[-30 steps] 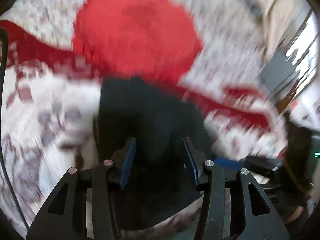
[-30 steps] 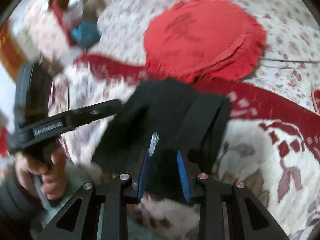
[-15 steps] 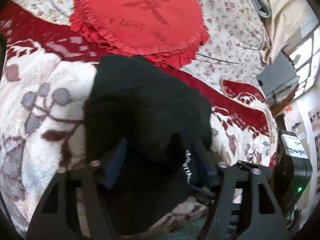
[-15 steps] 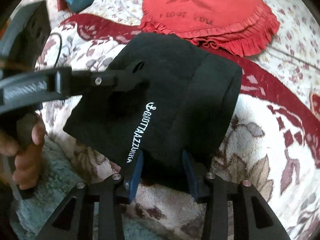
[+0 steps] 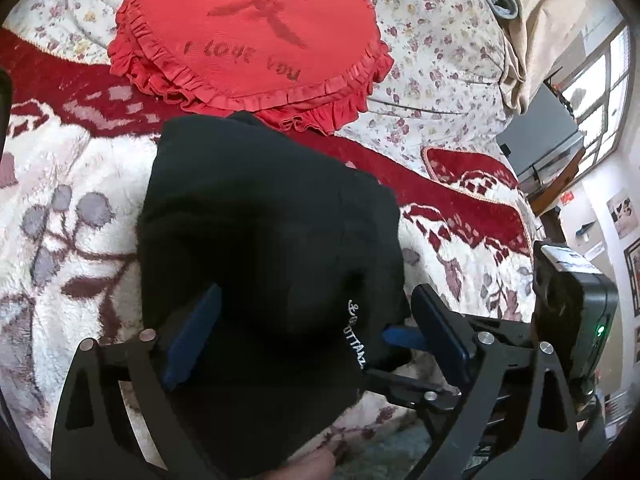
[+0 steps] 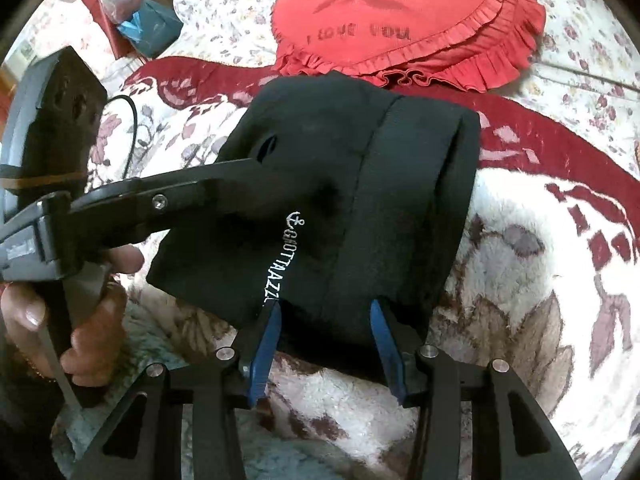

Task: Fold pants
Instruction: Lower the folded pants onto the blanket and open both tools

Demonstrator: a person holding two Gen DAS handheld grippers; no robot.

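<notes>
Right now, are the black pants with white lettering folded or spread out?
Folded. The black pants lie as a compact stacked bundle on the fleecy red-and-white blanket, layered edges showing on one side.

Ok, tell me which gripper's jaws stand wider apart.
The left gripper: its opening jaws straddle most of the folded black pants; the right gripper, also opening, spans only their near edge.

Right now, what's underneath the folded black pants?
The pants lie on a white and red blanket, with their far edge reaching the red cushion. Whatever lies directly beneath them is covered.
</notes>
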